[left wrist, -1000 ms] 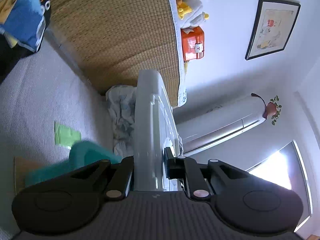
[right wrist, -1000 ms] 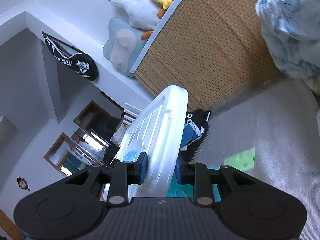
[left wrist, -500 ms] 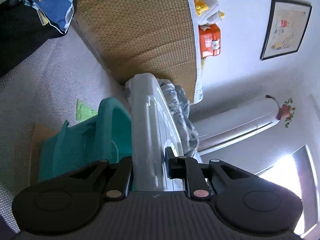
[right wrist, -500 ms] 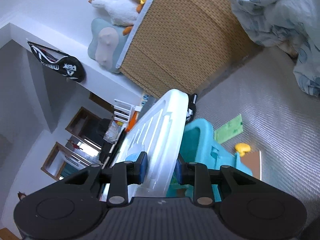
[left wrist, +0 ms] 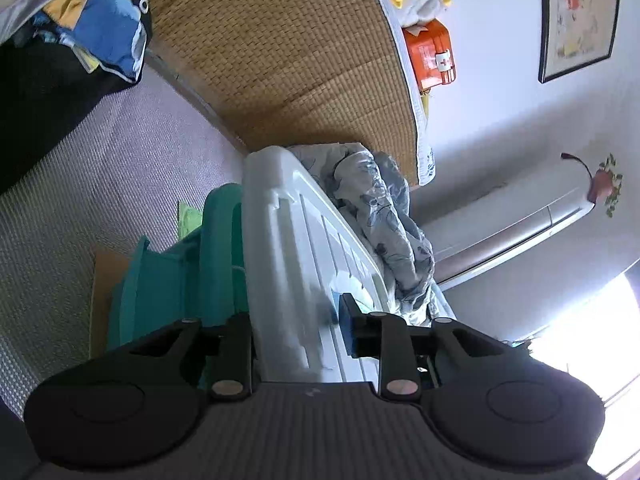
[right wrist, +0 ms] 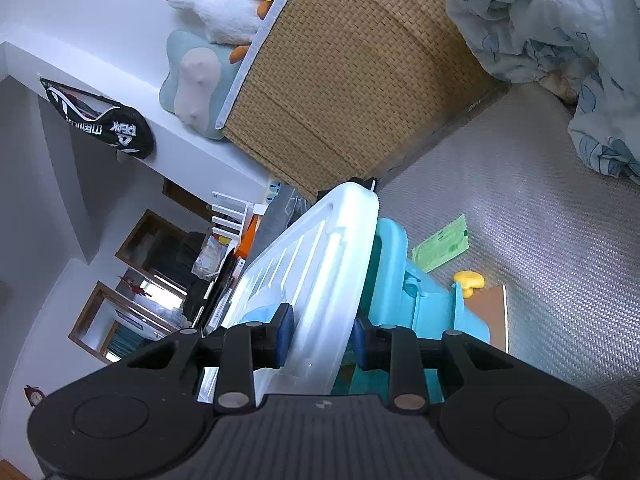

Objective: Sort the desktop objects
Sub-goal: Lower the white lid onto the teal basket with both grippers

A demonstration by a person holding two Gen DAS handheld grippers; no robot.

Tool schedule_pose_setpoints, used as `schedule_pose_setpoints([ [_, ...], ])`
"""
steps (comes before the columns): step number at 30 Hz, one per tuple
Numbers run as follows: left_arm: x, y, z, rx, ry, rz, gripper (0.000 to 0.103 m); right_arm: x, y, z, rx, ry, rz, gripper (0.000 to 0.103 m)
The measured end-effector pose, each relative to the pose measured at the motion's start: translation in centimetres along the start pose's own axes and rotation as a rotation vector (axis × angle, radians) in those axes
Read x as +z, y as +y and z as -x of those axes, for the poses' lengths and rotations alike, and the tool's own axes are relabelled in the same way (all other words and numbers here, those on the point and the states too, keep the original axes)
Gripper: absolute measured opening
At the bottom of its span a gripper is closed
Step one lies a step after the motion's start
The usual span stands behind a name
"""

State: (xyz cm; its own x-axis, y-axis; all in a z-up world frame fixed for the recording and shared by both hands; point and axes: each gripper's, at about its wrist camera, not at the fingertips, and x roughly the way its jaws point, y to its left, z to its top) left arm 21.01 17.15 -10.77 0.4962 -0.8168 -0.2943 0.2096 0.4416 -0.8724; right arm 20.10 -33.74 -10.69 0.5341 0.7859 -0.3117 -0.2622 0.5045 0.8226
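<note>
The left gripper (left wrist: 298, 340) has its jaws opening, the white plastic lid (left wrist: 288, 264) between them, a gap showing at the right pad. The right gripper (right wrist: 320, 338) is opening too around the lid's opposite edge (right wrist: 316, 280), pads barely off it. The lid sits over the teal bin (right wrist: 424, 304) on the grey mat (right wrist: 540, 240). This looks like the release after covering the bin; next, both should back straight off without dragging it.
</note>
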Motion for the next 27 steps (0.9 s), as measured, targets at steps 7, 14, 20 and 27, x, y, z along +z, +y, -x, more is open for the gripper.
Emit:
schedule_pose_setpoints([
  [7, -0.5, -1.5, 0.1, 0.037, 0.018, -0.087, 0.045, -0.3, 1.3, 0.3, -0.042, 0.005, 0.067, 0.037],
  [14, -0.9, -4.0, -0.1, 0.137, 0.047, -0.221, 0.053, -0.6, 1.9, 0.4, -0.068, -0.003, 0.105, 0.039],
  [20, -1.1, -5.2, -0.4, 0.185, 0.070, -0.293, 0.061, -0.6, 2.5, 0.8, -0.109, -0.011, 0.148, 0.040],
  [27, -1.3, -5.7, -1.0, 0.226, 0.076, -0.331, 0.071, -0.7, 2.0, 1.1, -0.091, -0.015, 0.122, 0.041],
])
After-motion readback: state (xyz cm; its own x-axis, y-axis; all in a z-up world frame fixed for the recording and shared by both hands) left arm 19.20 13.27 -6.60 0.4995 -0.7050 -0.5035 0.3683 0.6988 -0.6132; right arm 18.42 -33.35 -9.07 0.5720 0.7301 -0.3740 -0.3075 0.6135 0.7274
